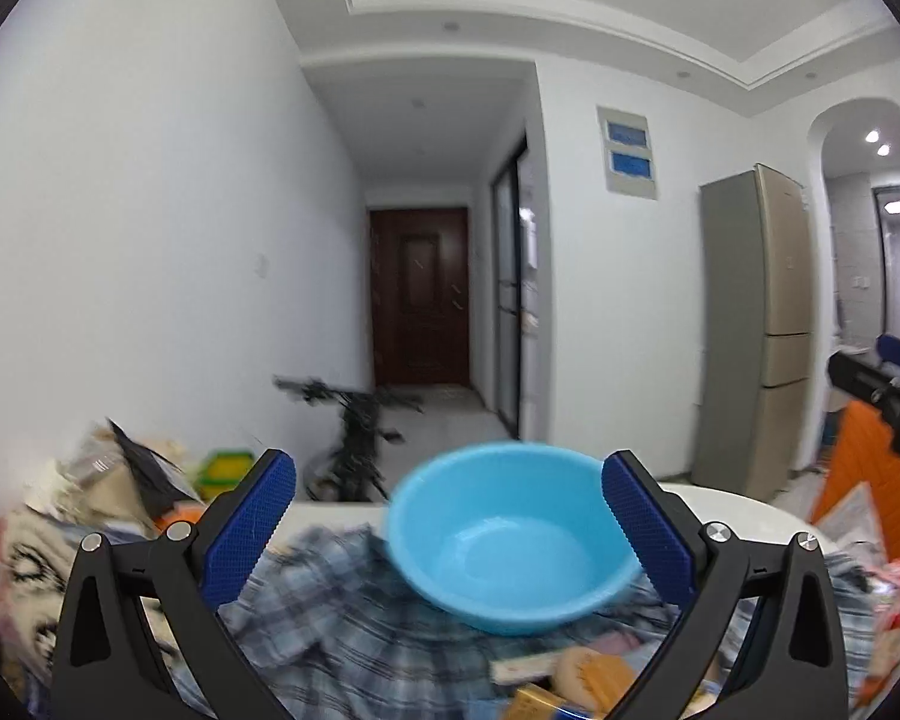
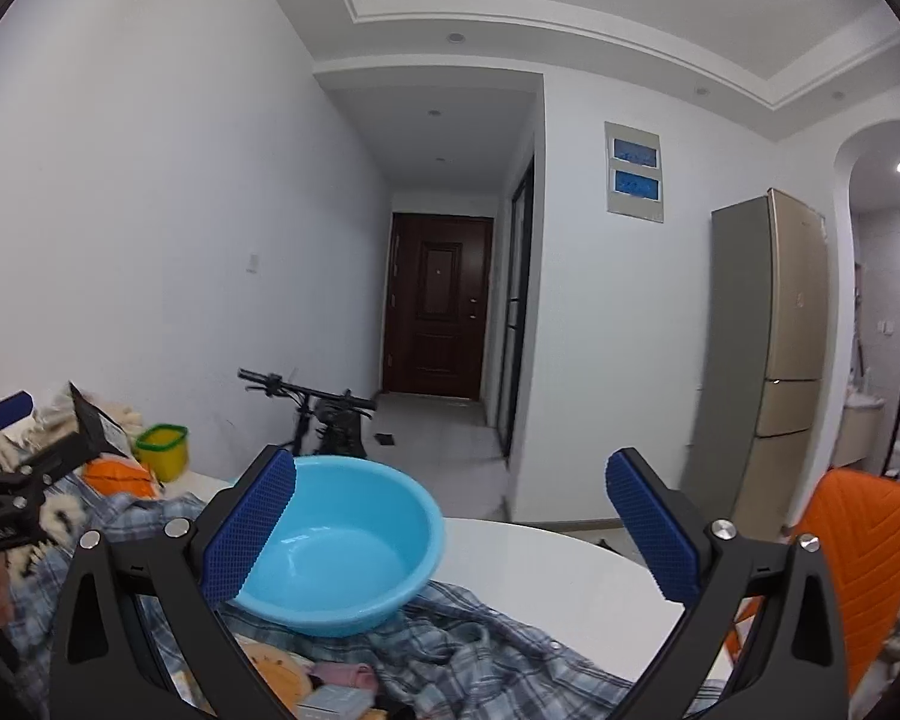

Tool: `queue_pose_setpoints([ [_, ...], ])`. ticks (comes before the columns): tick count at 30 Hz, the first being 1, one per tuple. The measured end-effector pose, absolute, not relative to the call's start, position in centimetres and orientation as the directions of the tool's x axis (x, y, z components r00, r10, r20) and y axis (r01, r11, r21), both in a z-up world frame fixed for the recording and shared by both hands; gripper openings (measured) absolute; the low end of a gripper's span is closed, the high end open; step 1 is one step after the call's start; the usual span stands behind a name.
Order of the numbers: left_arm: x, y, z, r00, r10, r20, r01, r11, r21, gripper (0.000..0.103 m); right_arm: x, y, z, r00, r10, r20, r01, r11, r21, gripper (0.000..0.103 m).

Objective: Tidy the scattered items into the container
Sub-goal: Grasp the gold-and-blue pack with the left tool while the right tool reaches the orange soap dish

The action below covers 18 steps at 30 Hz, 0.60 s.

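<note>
A light blue plastic basin [image 1: 510, 540] sits empty on a blue plaid shirt [image 1: 354, 612] on the white round table [image 2: 570, 576]. In the right wrist view the basin [image 2: 342, 546] lies left of centre, partly behind my left finger. My left gripper [image 1: 450, 528] is open and empty, its fingers either side of the basin and above it. My right gripper [image 2: 450, 528] is open and empty over the table and the shirt [image 2: 474, 648]. Scattered items, a yellow packet [image 1: 594, 678] and a pink item [image 2: 342, 675], lie on the shirt near me.
A pile of clothes and bags [image 1: 90, 510] lies at the left. A green and yellow cup [image 2: 162, 450] stands behind it. An orange chair [image 2: 852, 564] is at the right. A bicycle [image 2: 324, 414], a fridge [image 2: 768, 354] and a dark door [image 2: 438, 306] stand beyond the table.
</note>
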<state>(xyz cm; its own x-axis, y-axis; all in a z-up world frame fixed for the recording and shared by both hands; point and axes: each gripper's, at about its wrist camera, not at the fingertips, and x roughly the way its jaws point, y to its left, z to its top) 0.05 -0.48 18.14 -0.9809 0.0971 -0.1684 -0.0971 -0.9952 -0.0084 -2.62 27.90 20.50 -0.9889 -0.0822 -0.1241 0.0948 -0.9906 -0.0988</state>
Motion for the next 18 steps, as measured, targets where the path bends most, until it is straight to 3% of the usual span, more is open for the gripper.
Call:
queue_pose_setpoints([
  [3,-2.0,-0.4,18.5,-0.951,0.130,-0.281,-0.129,-0.991,-0.021,0.103,-4.2,28.2,20.6,-0.963,-0.156,-0.222,0.175,-0.982,-0.065,0.103],
  [7,-5.2,0.2,17.6,-0.834,0.174,-0.523,-0.193,-0.981,-0.018,0.103,-7.9,28.4,20.8,-0.842,-0.306,-0.444,0.329,-0.944,0.026,0.103],
  [11,-6.8,1.1,16.2,-0.698,0.142,-0.702,-0.237,-0.971,0.039,0.103,-10.7,28.1,20.3,-0.718,-0.329,-0.613,0.375,-0.925,0.057,0.103],
  [15,-7.5,2.1,13.6,-0.565,0.052,-0.823,-0.273,-0.954,0.127,0.103,-12.3,27.5,18.3,-0.546,-0.338,-0.767,0.436,-0.896,0.084,0.103],
  [18,-6.9,2.0,11.8,-0.519,0.021,-0.854,-0.312,-0.935,0.167,0.103,-12.4,27.8,16.0,-0.443,-0.362,-0.820,0.450,-0.881,0.146,0.103],
])
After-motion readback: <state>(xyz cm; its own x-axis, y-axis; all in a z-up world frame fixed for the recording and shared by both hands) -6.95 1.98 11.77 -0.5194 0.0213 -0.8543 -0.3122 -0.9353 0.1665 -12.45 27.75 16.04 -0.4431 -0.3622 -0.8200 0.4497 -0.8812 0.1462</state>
